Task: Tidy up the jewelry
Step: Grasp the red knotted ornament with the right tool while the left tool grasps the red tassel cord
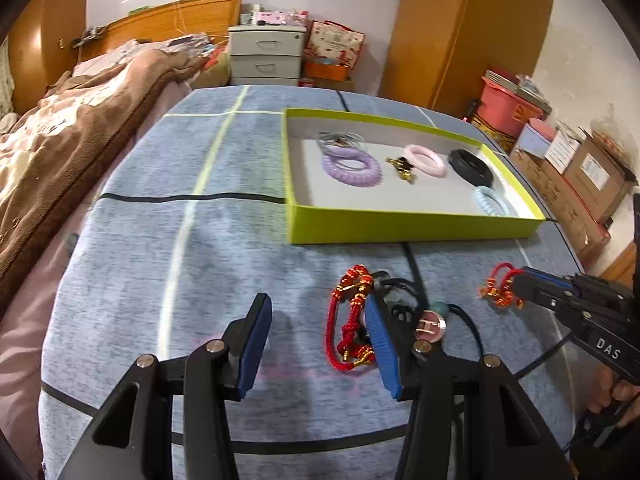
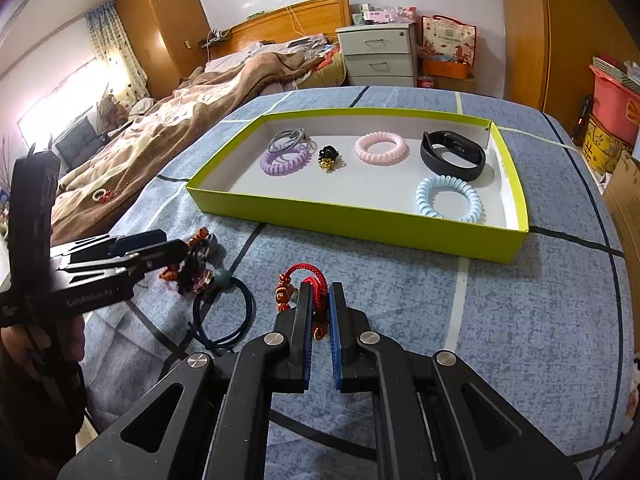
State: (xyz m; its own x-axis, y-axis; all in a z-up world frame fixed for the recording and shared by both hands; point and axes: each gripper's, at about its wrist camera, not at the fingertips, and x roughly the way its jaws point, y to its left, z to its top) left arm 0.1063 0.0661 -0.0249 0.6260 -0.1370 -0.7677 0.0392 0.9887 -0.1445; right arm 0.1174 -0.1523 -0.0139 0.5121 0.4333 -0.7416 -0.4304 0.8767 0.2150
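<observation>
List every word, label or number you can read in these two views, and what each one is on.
"DAS": white letters on the body of the right gripper, seen from the left wrist view.
"GenRobot.AI": faint, upside-down lettering on the body of the left gripper; my reading is uncertain.
Print on the red gift bag and the cardboard boxes: too small and blurred to read.

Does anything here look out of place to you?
Yes: a small ring with red cord lies on the brown blanket of the bed, away from the other jewelry on the blue cloth and in the green box.
</observation>
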